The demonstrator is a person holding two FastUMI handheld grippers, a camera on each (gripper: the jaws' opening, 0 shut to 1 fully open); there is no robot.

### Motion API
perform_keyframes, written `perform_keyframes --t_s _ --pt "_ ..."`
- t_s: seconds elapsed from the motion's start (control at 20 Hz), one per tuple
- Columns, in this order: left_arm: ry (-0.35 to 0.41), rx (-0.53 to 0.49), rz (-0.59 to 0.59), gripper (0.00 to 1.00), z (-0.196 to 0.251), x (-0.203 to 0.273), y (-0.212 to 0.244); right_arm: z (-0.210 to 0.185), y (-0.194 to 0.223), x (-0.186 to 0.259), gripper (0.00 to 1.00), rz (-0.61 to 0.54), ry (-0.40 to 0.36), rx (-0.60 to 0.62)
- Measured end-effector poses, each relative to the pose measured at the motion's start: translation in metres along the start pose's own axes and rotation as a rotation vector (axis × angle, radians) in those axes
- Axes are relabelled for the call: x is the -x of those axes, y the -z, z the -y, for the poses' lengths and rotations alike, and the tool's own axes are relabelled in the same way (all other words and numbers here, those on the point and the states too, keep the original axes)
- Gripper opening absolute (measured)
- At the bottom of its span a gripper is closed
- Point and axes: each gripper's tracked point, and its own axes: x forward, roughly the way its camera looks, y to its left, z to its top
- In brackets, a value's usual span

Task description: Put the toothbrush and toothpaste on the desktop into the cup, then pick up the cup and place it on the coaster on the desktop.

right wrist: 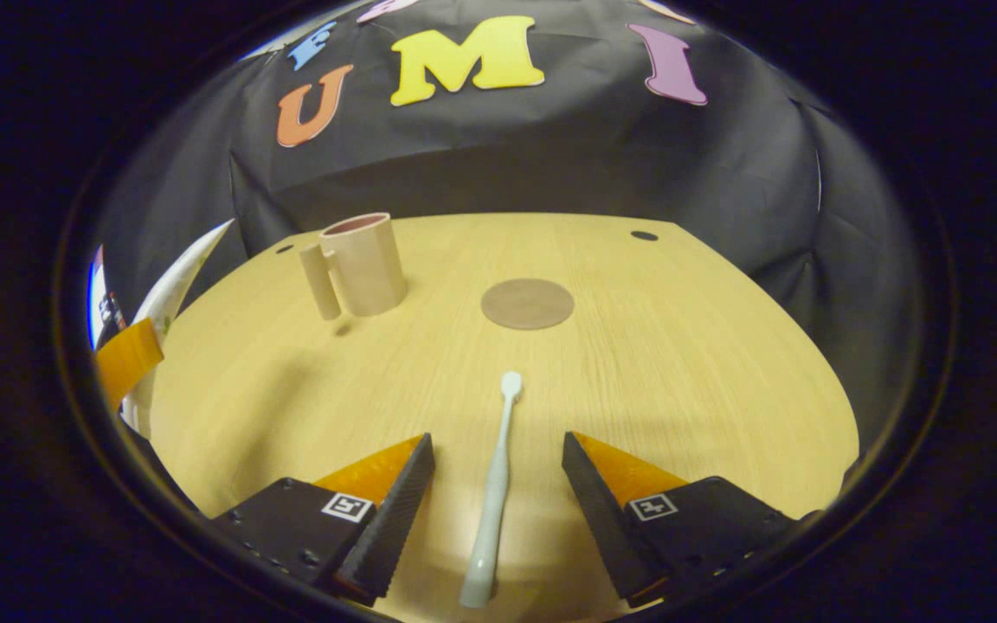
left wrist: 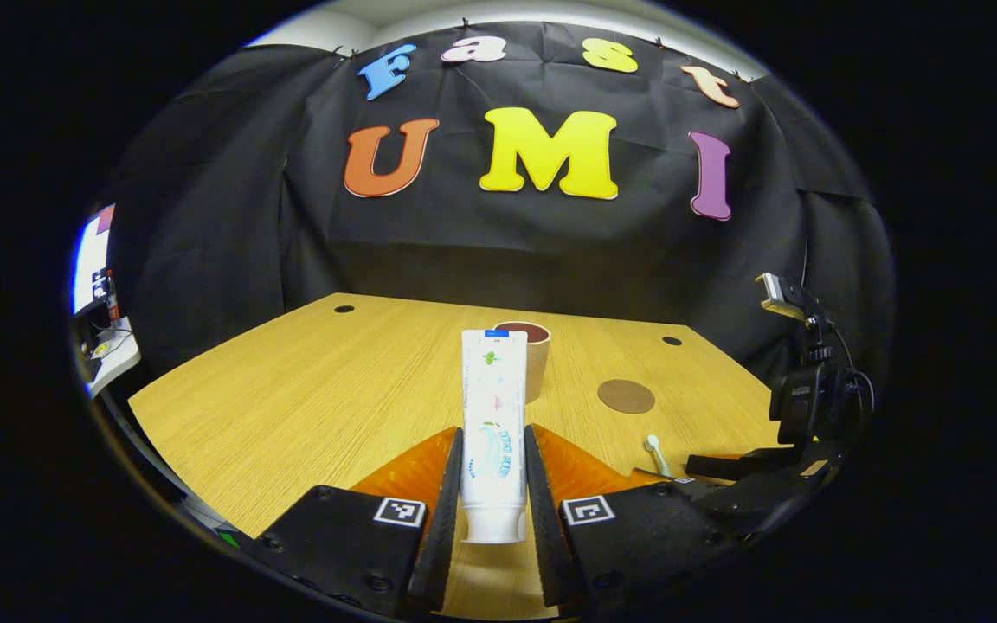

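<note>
1. The toothpaste [left wrist: 493, 433] is a white tube with small coloured print and a blue strip at its far end. It stands upright between the fingers of the left hand-held gripper [left wrist: 493, 510], white cap end nearest the camera — both fingers press on its sides.
2. Behind the tube in the left gripper view sits the cup [left wrist: 533, 355], a beige mug with a dark reddish inside; the tube hides its left part. In the right gripper view the cup's block-like handle faces the camera.
3. The coaster [right wrist: 527, 304] is a flat brown disc lying on the wooden tabletop [right wrist: 680, 363], to the right of the cup and apart from it.
4. The toothbrush [right wrist: 494, 484] is pale and slim, lying flat on the tabletop, head pointing away towards the coaster.
5. The right hand-held gripper [right wrist: 497, 484] has its fingers spread wide either side of the toothbrush handle — neither finger touches it.
6. In the left gripper view the right hand-held gripper shows at the right edge, dark and hard to make out, and it covers all of the toothbrush except the head.
7. The writing on the tube is too small to make out.
</note>
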Motion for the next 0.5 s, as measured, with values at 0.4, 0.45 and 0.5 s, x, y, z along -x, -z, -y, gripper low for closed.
perform_keyframes --t_s 0.4,0.45,0.5 --pt "0.044 -0.027 0.064 0.44 0.017 0.006 -0.011 -0.004 0.004 -0.002 0.20 -0.011 -0.028 -0.031" --pt "0.055 -0.031 0.070 0.44 0.018 0.006 -0.012 -0.004 0.004 -0.002 0.08 -0.013 -0.030 -0.026" --pt "0.061 -0.033 0.060 0.44 0.019 0.005 -0.009 -0.004 0.004 -0.002 0.08 -0.009 -0.030 -0.019"
